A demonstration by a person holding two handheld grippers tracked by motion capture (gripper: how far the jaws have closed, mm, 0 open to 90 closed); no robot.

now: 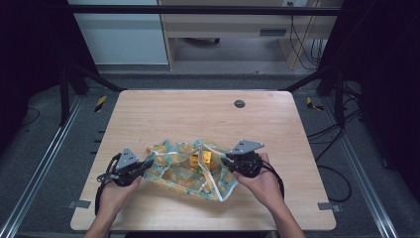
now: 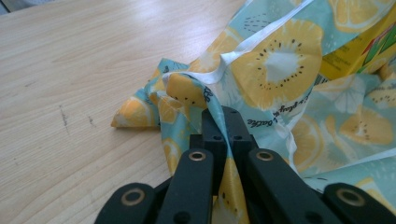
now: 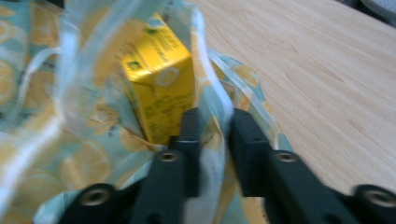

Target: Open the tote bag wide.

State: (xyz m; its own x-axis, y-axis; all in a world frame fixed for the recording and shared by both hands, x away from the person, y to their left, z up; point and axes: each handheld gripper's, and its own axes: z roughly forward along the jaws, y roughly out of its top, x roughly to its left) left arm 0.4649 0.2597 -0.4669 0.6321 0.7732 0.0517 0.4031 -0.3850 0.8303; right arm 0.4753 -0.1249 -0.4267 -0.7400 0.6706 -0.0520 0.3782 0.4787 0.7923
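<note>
Your left gripper (image 2: 223, 122) has its jaws nearly together, pinching a fold of the fruit-print bag (image 1: 188, 171) at its left edge; fabric runs between the pads. Your right gripper (image 3: 214, 135) has jaws a bit wider but w/ the bag's rim caught between them, cloth pressed on both inner faces. The bag lies on the wooden table (image 1: 198, 111), near the front edge, stretched between both grippers. Inside its open mouth sits a yellow carton (image 3: 159, 88), just beside your right gripper's left jaw.
</note>
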